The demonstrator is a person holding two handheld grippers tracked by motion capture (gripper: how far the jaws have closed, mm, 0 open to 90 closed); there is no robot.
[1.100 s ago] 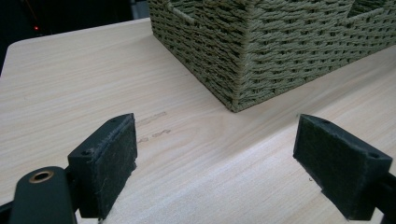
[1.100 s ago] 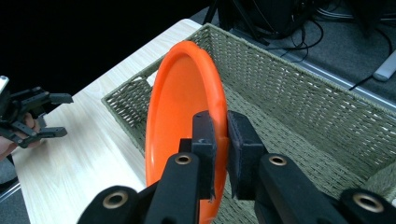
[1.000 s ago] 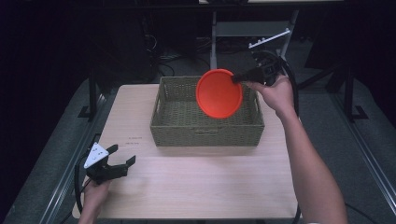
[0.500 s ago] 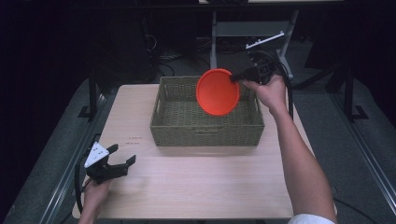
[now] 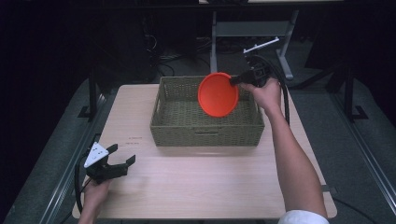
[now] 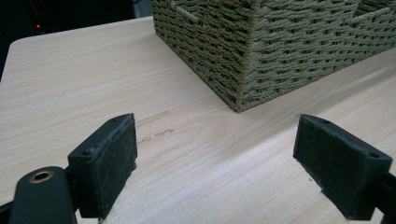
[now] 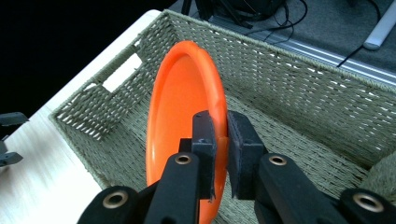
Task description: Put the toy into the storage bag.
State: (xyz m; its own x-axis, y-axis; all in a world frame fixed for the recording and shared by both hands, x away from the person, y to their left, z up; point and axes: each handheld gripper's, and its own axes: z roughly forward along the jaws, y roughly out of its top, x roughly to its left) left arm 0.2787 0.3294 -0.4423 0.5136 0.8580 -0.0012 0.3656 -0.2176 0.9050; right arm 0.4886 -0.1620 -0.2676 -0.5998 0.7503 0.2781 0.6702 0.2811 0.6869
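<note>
High view: the right gripper [image 5: 235, 80] is clamped on the rim of an orange plate [image 5: 218, 94], which hangs tilted on edge over the woven basket [image 5: 205, 126], its hollow face turned toward the person. Right gripper view confirms the hold: the two jaws are closed on the rim, one pad on each face of the plate [image 7: 180, 121], with the basket floor [image 7: 299, 154] directly beyond and below the jaws. The basket interior, where visible, holds nothing else. The edge-on grip suits a thin rim; judged from the attitude, the plate is being lowered into or lifted out of the basket, and which of the two cannot be told.

Left gripper [image 5: 122, 163] rests low on the table [image 5: 196, 182] with its jaws spread wide and nothing between them. In the left gripper view, the near corner of the basket [image 6: 243, 93] lies ahead of and well apart from the pads [image 6: 109, 163]. Assessment: this gripper is parked idle, clear of the working area.

Risk noted: a rim-only hold on a smooth plate could slip or pivot.
</note>
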